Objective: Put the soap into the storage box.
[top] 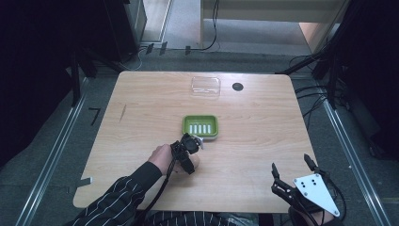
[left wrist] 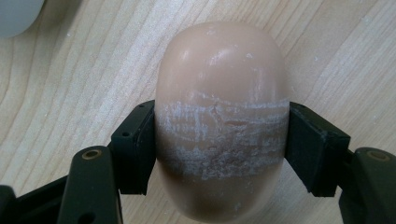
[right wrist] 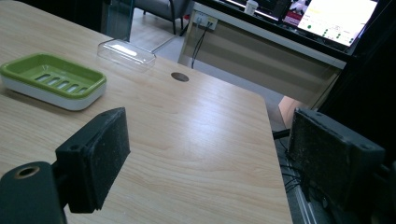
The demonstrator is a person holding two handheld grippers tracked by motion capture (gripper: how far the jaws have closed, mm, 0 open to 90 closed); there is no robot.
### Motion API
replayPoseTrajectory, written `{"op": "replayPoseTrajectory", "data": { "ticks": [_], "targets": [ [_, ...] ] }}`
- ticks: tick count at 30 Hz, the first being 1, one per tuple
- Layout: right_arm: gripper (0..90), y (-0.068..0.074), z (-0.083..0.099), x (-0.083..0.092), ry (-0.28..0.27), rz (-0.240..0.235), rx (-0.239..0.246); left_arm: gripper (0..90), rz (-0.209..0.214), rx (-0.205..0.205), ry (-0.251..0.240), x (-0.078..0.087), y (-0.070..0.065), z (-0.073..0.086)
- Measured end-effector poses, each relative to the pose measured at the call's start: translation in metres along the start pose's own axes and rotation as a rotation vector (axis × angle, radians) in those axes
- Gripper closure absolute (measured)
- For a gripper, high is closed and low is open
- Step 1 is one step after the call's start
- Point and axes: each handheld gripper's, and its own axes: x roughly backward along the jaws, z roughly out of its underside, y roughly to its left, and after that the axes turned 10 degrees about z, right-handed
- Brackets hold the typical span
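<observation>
Left gripper [left wrist: 219,140] clamped on a tan soap bar [left wrist: 220,116], jaws pressing its two sides, resting on the bench [top: 141,103] just in front of the green soap dish [top: 201,126]. Right gripper [right wrist: 205,158] near the bench's right front corner, jaws wide apart, holding nothing.

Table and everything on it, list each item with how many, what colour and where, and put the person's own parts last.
Table: one, light wood, centre.
Soap dish: one, green on a white base, mid-table.
Clear lid: one, transparent, far side.
Cable hole: one, dark, right of the lid.
Soap bar: one, beige and scuffed, on the wood near the dish.
Left tool: one, black, closed on the soap bar.
Right tool: one, black, open at the near right edge.
Sleeve: one, dark striped, bottom left.
</observation>
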Motion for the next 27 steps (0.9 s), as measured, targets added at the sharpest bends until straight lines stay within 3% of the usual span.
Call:
{"op": "replayPoseTrajectory", "data": {
  "ticks": [27],
  "targets": [
    [13.4, -0.0002, 0.0, -0.0001, -0.005, -0.001, -0.004, 33.6, -0.001, -0.049, -0.012, 0.0063, -0.0022, 0.0034]
  ]
}}
